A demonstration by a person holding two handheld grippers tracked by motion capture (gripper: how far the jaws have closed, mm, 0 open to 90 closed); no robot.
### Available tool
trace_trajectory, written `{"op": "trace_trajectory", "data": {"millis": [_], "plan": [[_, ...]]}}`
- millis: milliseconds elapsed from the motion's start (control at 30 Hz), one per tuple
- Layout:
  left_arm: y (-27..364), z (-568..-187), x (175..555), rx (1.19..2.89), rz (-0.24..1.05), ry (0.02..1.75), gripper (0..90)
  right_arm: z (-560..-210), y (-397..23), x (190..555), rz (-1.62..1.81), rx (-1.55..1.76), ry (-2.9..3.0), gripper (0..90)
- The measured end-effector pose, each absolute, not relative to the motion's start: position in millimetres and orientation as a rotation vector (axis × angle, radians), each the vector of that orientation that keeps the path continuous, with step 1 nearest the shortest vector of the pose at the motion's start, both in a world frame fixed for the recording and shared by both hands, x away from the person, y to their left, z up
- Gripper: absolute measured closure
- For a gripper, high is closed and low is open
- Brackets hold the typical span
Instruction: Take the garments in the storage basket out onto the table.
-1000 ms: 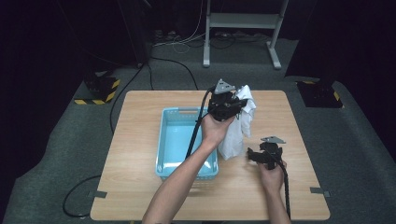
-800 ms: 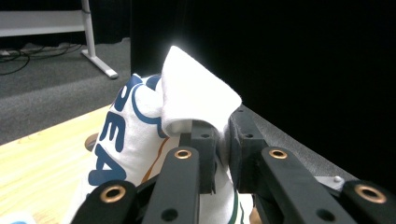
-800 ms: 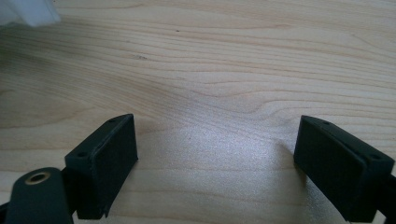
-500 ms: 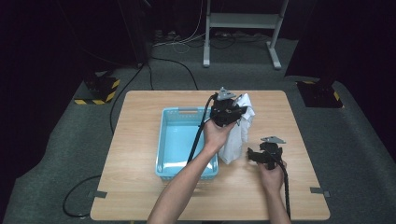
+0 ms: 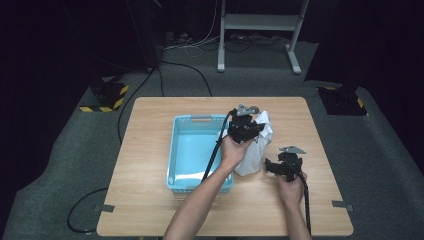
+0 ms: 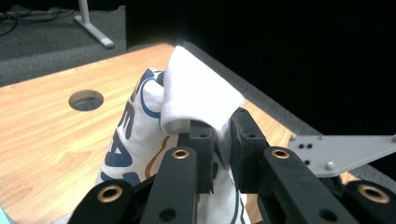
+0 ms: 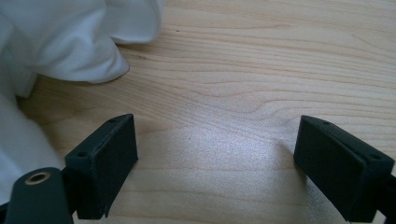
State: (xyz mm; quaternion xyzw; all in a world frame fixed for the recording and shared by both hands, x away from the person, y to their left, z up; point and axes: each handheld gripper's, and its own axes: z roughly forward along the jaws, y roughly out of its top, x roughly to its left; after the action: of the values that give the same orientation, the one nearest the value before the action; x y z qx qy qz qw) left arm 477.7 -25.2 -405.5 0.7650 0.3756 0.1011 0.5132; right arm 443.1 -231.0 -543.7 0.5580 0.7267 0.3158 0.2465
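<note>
Left tongs [image 6: 219, 140] pinch a fold of the white printed cloth [image 6: 187, 98]; the jaws are pressed nearly together on the fabric. In the high view the cloth [image 5: 256, 150] sits on the bench [image 5: 150, 210] just beside the right wall of the light-blue tray [image 5: 176, 150], nearer the far right corner than the near edge, with its top bunched up at the left tongs [image 5: 243, 131].

Right tongs [image 7: 215, 154] are spread wide and empty, low over bare wood, with the cloth's edge [image 7: 70, 46] just beside one jaw. In the high view the right tongs [image 5: 282, 167] are at the cloth's near right side.

Step in hand, as I judge it: handling the cloth beside the tray, with one fold secured.

Next move likely calls for the right tongs to slide under or onto the loose edge and close, so that both tongs control the cloth.
</note>
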Motion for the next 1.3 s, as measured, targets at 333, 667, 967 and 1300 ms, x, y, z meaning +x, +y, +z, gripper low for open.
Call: {"op": "trace_trajectory", "data": {"millis": [333,667,967,1300], "plan": [[-28,-421,479,1.879,0.247,0.927,79.9,-544,-231,443,0.862,1.524,1.982,12.9],[-30,-434,480,1.922,0.247,0.968,77.6,-544,-231,443,0.862,1.524,1.982,12.9],[-28,-437,483,1.922,0.251,0.995,72.8,-544,-231,443,0.862,1.525,1.982,12.9],[-30,-439,482,1.936,0.24,1.012,55.5,-544,-231,443,0.862,1.525,1.982,12.9]]}}
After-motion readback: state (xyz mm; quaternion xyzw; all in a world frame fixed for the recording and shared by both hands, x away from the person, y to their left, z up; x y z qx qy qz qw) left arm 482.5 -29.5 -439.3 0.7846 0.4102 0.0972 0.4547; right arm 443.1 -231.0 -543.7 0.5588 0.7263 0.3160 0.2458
